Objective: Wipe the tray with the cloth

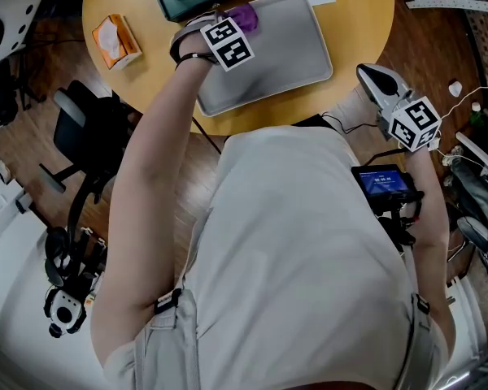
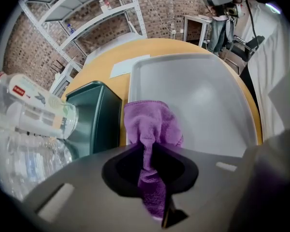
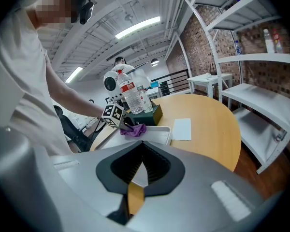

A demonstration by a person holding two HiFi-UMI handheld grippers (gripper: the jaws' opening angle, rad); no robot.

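Left gripper pinches the purple cloth, which is bunched on the tray at its corner beside a green box. Only its own view shows the right gripper closed and empty; the head view puts it well clear of the tray.

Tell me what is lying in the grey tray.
Only the purple cloth, bunched in the corner of the tray beside the green box and pinched in the left gripper. The remaining tray floor shows bare. Whatever the cloth covers cannot be seen.
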